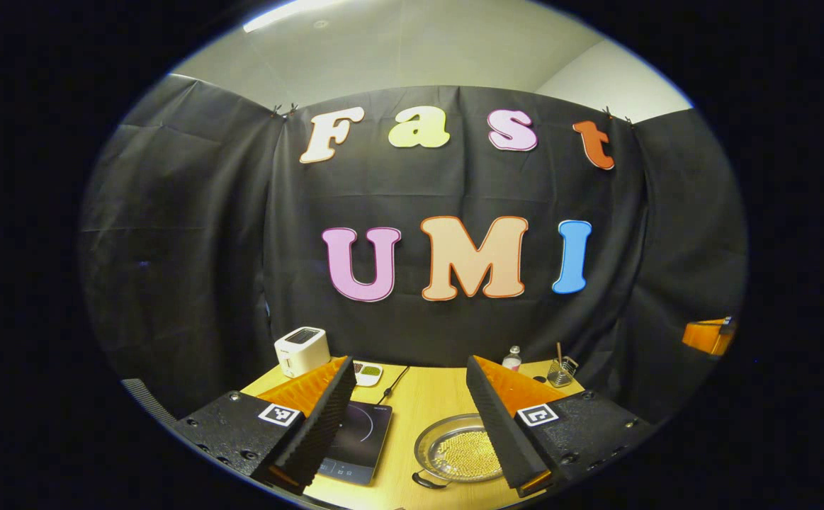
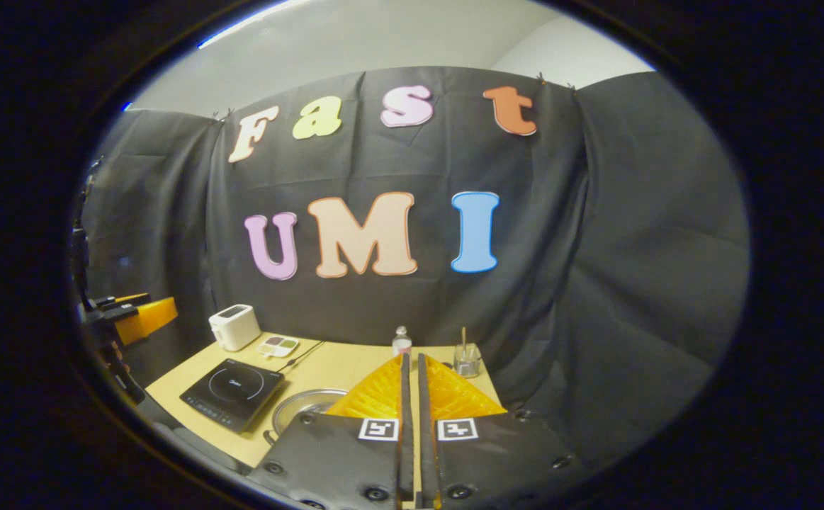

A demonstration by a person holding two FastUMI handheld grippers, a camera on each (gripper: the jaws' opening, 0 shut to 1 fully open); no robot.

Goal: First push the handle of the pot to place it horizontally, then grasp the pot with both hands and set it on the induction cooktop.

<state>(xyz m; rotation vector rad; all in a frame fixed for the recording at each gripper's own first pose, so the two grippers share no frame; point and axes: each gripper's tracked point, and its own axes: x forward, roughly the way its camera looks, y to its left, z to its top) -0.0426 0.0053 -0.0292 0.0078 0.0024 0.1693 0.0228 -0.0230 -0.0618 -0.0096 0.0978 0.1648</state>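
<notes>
A shallow metal pot [image 1: 458,450] with golden beads inside sits on the wooden table [image 1: 419,404], a small dark handle [image 1: 426,482] at its near-left rim. The black induction cooktop [image 1: 355,443] lies just left of it. My left gripper [image 1: 408,363] hovers above and in front of both, open wide and holding nothing. In the right gripper view the pot [image 2: 305,407] peeks out left of the fingers, partly hidden, with the cooktop [image 2: 233,393] further left. My right gripper [image 2: 410,356] is shut with nothing between its fingers, held above the table.
A white toaster [image 1: 302,350] and a small dish [image 1: 368,372] stand at the back left, with the cooktop's cable beside them. At the back right stand a small bottle [image 1: 512,358] and a glass [image 1: 562,372] holding a stick. Black cloth walls enclose the table.
</notes>
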